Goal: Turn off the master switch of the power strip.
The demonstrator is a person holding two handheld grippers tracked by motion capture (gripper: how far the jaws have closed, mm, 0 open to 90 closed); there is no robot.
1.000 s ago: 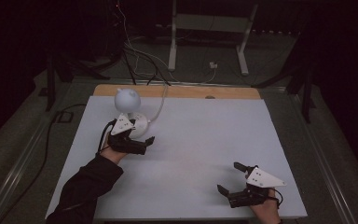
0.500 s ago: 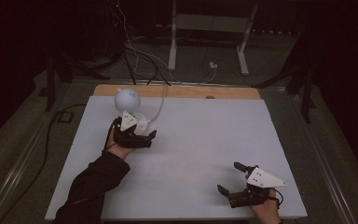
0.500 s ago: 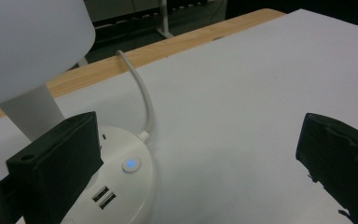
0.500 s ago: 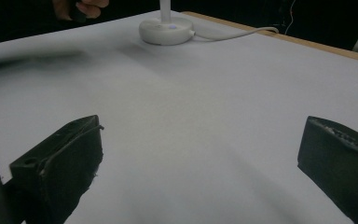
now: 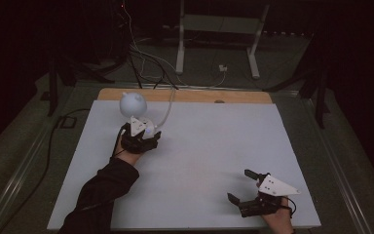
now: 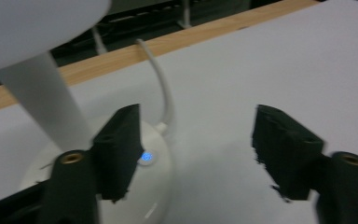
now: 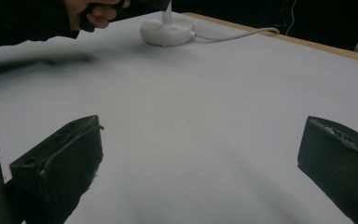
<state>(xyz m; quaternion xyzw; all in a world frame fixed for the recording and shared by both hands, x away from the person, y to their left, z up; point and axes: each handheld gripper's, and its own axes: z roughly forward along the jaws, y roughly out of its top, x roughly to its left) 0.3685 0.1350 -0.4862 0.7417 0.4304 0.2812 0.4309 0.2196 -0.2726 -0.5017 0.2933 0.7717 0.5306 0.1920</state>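
Note:
A white desk lamp stands at the back left of the white table, with a round head, a stem and a round base. A blue button glows on the base. My left gripper hovers low over that base. Its jaws have just been closing, and they still stand apart: one jaw is over the base beside the button, the other over bare table, pressing on nothing. My right gripper rests open near the front right corner, with bare table between its jaws.
The lamp's white cable runs from the base back over a wooden strip at the table's far edge. A metal stand and loose cables lie on the dark floor behind. A dark sleeve crosses the front left.
My left gripper has moved forward and down onto the lamp's base, and its jaws look narrower. The right gripper has not moved.

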